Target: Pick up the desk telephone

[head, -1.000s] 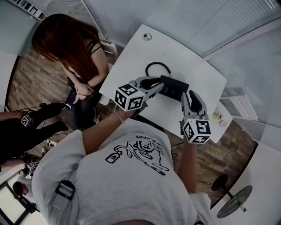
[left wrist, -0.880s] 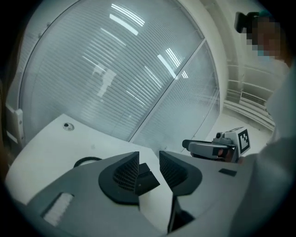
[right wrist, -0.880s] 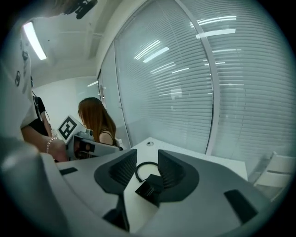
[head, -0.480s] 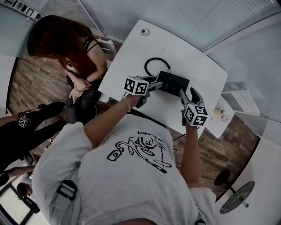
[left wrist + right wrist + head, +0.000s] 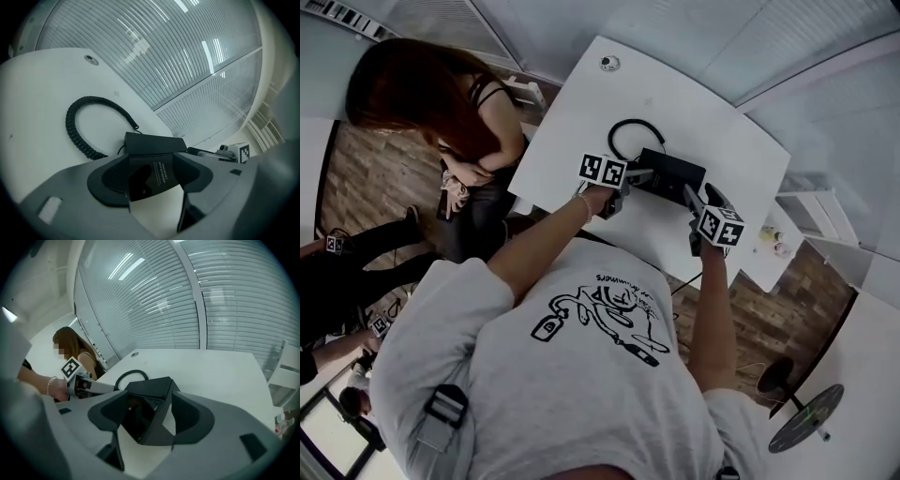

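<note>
Right now the desk telephone (image 5: pixel 673 173) is lying near the middle of the white table (image 5: pixel 581 103), with its coiled cord (image 5: pixel 613 142) looping out toward 11 o'clock from it in the head view. The left gripper (image 5: pixel 645 176) is reaching in from the phone's 9 o'clock side, its jaws spread wide with the phone's end sitting between them; I cannot tell whether they are touching it. The right gripper (image 5: pixel 688 195) is coming in from about 5 o'clock, its jaws also wide, straddling a corner of the phone with bare table showing beside one jaw. At 9 o'clock off the table, a long-haired person (image 5: pixel 422 94) is sitting.
</note>
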`<state>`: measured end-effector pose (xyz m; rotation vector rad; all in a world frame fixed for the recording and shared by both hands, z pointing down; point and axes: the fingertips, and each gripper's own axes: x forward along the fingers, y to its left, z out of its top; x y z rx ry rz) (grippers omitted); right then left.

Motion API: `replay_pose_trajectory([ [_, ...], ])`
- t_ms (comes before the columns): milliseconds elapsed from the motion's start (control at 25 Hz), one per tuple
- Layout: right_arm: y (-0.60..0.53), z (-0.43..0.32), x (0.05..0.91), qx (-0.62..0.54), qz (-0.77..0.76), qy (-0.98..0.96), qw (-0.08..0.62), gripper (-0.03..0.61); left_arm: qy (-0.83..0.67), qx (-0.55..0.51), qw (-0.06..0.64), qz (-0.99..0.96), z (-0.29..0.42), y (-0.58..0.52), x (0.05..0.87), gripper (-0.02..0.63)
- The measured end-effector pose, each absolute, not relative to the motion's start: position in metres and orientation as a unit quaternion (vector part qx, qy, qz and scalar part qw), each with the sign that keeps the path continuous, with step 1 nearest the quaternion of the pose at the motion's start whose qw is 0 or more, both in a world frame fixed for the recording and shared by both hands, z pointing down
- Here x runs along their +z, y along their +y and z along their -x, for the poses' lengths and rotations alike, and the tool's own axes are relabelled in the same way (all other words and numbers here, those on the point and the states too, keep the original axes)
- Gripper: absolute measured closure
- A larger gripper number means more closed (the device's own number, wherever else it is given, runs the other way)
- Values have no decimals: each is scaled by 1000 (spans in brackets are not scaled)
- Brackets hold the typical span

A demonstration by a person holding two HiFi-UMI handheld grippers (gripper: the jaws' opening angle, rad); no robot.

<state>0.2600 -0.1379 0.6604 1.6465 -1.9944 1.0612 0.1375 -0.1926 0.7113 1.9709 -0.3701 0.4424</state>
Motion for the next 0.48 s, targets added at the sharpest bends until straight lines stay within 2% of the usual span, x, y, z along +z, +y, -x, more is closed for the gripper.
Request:
replay_pose_trajectory([
  [400,-145,-267,701,442,-553,-690,151,324,-152,201,533,-808,-138,-197,720,339],
  [480,-145,-267,702,447,-550,-690,147,324,-155,226,523,-807,-135,-193,726,314],
])
